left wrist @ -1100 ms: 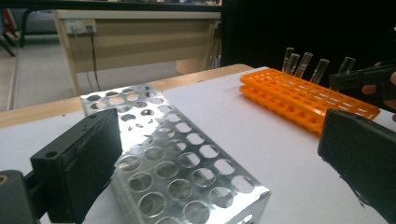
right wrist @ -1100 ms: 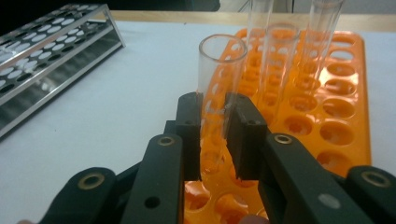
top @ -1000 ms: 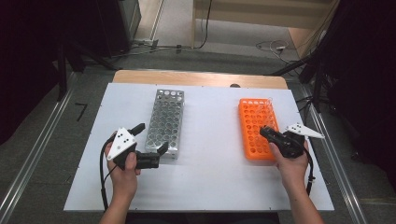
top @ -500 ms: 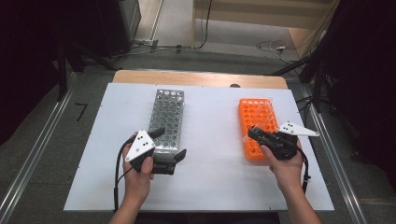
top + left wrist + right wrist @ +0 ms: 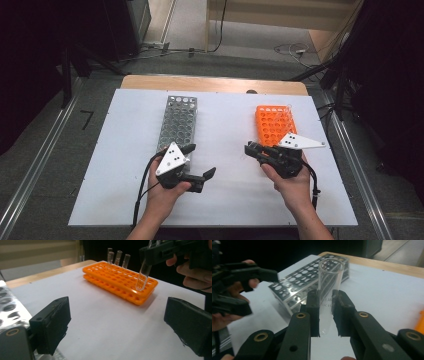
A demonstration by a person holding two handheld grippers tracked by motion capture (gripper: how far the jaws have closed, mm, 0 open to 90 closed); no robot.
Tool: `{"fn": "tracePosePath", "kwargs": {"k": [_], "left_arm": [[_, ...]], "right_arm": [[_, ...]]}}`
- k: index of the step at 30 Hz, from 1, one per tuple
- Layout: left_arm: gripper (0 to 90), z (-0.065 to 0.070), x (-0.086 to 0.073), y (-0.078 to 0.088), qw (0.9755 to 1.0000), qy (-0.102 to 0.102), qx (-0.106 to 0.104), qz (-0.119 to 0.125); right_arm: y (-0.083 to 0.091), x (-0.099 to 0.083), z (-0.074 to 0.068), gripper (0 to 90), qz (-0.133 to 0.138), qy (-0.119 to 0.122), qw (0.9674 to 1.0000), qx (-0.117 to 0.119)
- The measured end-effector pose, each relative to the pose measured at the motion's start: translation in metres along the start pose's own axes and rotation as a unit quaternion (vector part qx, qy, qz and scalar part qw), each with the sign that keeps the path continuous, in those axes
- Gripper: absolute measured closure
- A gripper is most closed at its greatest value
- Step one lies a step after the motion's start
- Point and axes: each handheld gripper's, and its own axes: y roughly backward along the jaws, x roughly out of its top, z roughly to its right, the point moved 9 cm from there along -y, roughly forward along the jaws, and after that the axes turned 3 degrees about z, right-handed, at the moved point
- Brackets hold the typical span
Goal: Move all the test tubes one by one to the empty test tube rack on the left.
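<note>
A clear glass test tube (image 5: 329, 282) sits clamped between the jaws of the right tool (image 5: 325, 312), gripped partway along its length so the open round mouth stands free above the pads. In the left gripper view the same tube (image 5: 143, 277) hangs from that tool with its rounded bottom just above the near corner of the orange rack (image 5: 120, 281), clear of the holes. The right tool (image 5: 260, 151) is held over the bare counter (image 5: 225, 200) between the two racks, which suggests the tube is being carried across from the orange rack toward the metal one.

The left tool (image 5: 200, 162) stands wide with nothing between its jaws, though they have just been closing a little; it hovers beside the near end of the metal rack (image 5: 178, 122), likely ready to steady the rack or receive the tube.

The orange rack is glossy moulded plastic in two tiers, its grid of small round holes carrying three more clear tubes (image 5: 117, 257) at the far end. The metal rack is a long box of dull silvery perforated sheet. The counter is a smooth matt white board.
</note>
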Motion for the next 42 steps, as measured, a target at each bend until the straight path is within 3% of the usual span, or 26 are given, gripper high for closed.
{"fn": "tracePosePath", "kwargs": {"k": [1,3,9,12,15,20,21,27,32,42], "left_arm": [[8.1,0.003,-0.001,-0.003,1.0,0.0,-0.002,-0.004],[13.6,0.012,-0.005,-0.011,0.9998,-0.005,-0.008,-0.018],[21.2,0.024,-0.007,-0.017,0.9992,-0.002,-0.031,-0.024],[21.8,0.025,0.0,-0.01,0.999,0.007,-0.044,-0.007],[24.2,0.026,0.011,-0.002,0.9985,0.001,-0.054,0.007],[31.1,0.029,0.031,0.007,0.9974,0.003,-0.064,0.032],[36.1,0.03,0.034,0.007,0.9972,0.005,-0.066,0.034],[47.8,0.036,0.039,0.003,0.9975,0.01,-0.066,0.022],[57.4,0.04,0.034,-0.001,0.9978,0.001,-0.066,0.004],[73.1,0.045,0.033,-0.003,0.9973,-0.01,-0.073,-0.003]], "right_arm": [[0.0,0.0,0.0,73.9,0.0,0.0,1.0,0.0],[-0.003,0.002,-0.013,73.9,-0.002,0.003,0.9999,0.017],[-0.008,0.003,-0.032,73.9,-0.007,0.014,0.9992,0.037],[-0.011,0.0,-0.037,73.9,-0.014,0.025,0.9989,0.038],[-0.013,-0.002,-0.038,73.9,-0.019,0.029,0.9987,0.037],[-0.021,-0.013,-0.041,74.0,-0.037,0.039,0.9978,0.04],[-0.025,-0.017,-0.044,74.0,-0.043,0.044,0.9972,0.042],[-0.033,-0.023,-0.062,74.0,-0.057,0.063,0.9946,0.059],[-0.036,-0.026,-0.074,74.0,-0.064,0.075,0.9927,0.07],[-0.035,-0.025,-0.076,74.0,-0.066,0.081,0.992,0.071]]}}
